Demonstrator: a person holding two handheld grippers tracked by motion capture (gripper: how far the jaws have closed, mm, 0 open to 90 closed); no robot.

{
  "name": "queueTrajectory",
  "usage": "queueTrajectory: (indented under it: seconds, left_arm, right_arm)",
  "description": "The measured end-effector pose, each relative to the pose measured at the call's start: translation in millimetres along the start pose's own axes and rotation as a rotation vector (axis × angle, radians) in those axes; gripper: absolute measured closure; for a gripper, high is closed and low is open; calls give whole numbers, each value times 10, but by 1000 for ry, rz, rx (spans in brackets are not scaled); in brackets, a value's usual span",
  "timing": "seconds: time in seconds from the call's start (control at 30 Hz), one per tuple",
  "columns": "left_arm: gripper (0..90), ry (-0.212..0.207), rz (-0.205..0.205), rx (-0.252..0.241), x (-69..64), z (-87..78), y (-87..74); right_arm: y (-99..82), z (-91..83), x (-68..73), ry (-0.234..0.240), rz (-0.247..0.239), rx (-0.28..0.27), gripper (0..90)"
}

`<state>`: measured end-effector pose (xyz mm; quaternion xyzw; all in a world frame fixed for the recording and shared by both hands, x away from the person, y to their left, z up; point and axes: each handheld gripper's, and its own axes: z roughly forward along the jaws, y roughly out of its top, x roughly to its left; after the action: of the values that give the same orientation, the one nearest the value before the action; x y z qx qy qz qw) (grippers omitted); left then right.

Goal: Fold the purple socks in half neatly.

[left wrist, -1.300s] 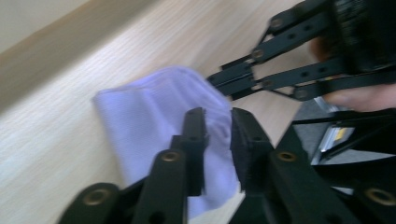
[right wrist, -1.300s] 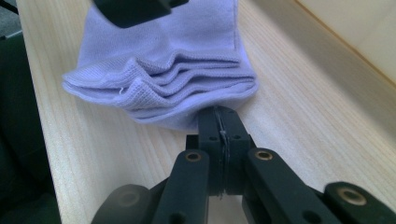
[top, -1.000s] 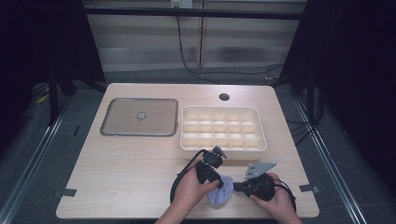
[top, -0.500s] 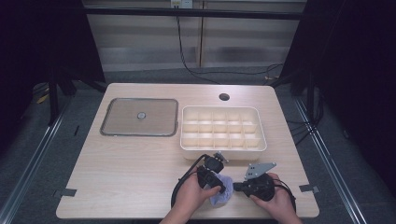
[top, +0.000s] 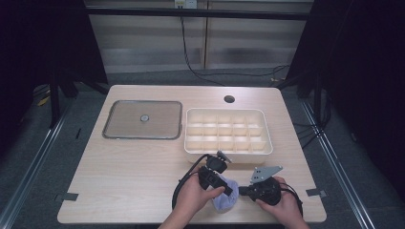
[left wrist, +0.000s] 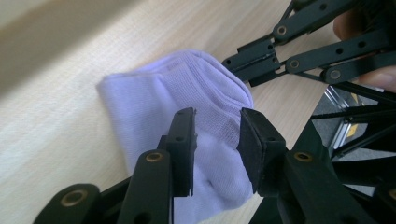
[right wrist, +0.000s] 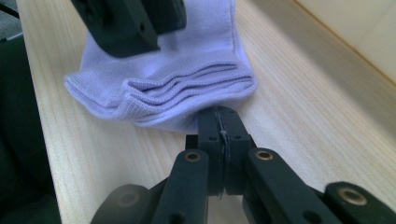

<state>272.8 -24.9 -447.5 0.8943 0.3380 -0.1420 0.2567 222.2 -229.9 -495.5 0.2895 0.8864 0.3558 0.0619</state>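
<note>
A pale lilac sock [top: 223, 201] lies folded near the table's front edge, between the two hands. My left gripper [top: 229, 189] hovers over it from the left. In the left gripper view its jaws [left wrist: 217, 119] stand apart above the sock [left wrist: 154, 98]; they have just been opening, and the pads do not press the fabric. My right gripper [top: 241, 192] comes in from the right. In the right gripper view its jaws [right wrist: 219, 114] are shut on the edge of the sock [right wrist: 163, 88], with a thin strip of cloth pinched between them. The left gripper's jaw tip [right wrist: 130, 23] shows above the sock.
A white divided tray [top: 228, 152] sits just behind the grippers. A flat lidded pan [top: 143, 119] lies at the back left. A cable hole [top: 229, 99] is at the table's far edge. The front edge runs close under both hands.
The left gripper's jaws have parted and let go of the sock, which still lies under them. The right gripper has kept still with its hold on the sock's edge.
</note>
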Motion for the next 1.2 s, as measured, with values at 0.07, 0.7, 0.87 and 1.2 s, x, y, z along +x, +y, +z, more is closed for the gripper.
queueTrajectory:
  seconds: [0.07, 0.7, 0.87, 1.2]
  left_arm:
    - [650, 4, -6, -10, 5, -43, 2]
    - [581, 56, -57, -37, 221, -237, -122]
    - [581, 56, -71, -30, 263, -207, -156]
    - [599, 39, -108, -32, 339, -168, -227]
  right_arm:
    - [0, 0, 2, 0, 1, 0, 891]
    - [-2, -2, 4, 0, 6, 0, 891]
    - [-3, -1, 4, -4, 2, -3, 891]
    - [-5, 0, 4, 4, 10, -4, 891]
